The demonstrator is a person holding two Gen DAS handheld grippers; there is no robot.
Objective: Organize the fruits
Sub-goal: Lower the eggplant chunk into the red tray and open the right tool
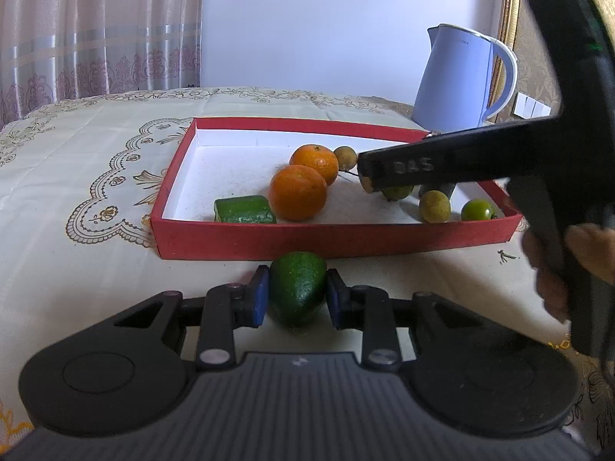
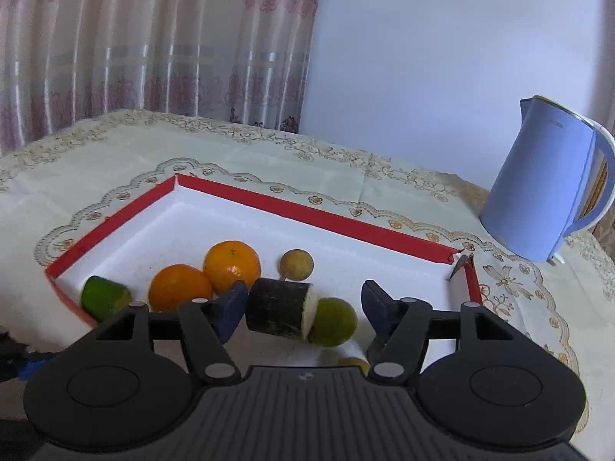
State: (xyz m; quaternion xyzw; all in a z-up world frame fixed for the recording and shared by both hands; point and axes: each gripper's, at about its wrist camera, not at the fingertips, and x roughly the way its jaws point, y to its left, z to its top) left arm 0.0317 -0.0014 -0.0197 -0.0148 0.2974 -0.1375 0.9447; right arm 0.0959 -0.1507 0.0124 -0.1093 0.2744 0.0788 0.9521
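My left gripper is shut on a dark green avocado, which rests on the tablecloth just in front of the red tray. My right gripper hangs over the tray's right half with its jaws open. A dark cut stalk piece with a white end lies between them, close against the left pad and apart from the right one. A round green fruit sits just behind it. Two oranges, a cucumber chunk and a brown longan lie in the tray.
A blue kettle stands behind the tray's right corner. Another longan and a small green tomato lie near the tray's front right. A person's hand is at the right edge. A patterned tablecloth covers the table; curtains hang behind.
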